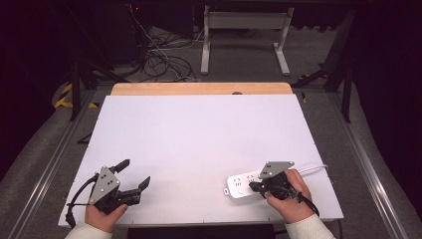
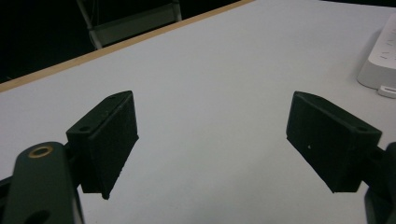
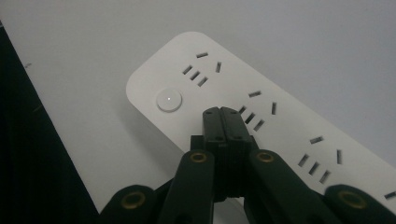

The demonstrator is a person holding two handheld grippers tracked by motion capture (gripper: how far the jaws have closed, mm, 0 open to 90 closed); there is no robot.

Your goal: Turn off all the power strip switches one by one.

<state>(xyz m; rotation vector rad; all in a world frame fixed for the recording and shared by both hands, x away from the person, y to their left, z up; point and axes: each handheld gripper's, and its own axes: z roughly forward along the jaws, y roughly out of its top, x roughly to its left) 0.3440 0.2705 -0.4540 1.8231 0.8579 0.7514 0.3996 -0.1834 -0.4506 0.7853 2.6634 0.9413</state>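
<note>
With its jaws pressed together on nothing, the right gripper (image 3: pixel 221 112) hangs over the power strip (image 1: pixel 244 184) at the table's (image 1: pixel 199 139) near right edge, seemingly lining up on its round button (image 3: pixel 168 100), which wants a short downward poke, while the left gripper (image 1: pixel 134 174) waits wide open and empty.

Tongs (image 2: pixel 212 144) agape — power strip (image 2: pixel 379 58) nearby

The power strip (image 3: pixel 261 93) looks like smooth white plastic with a faint sheen. The table (image 1: pixel 199 134) top is matt white, edged in bare wood. Both grippers' black jaws look matt.
</note>
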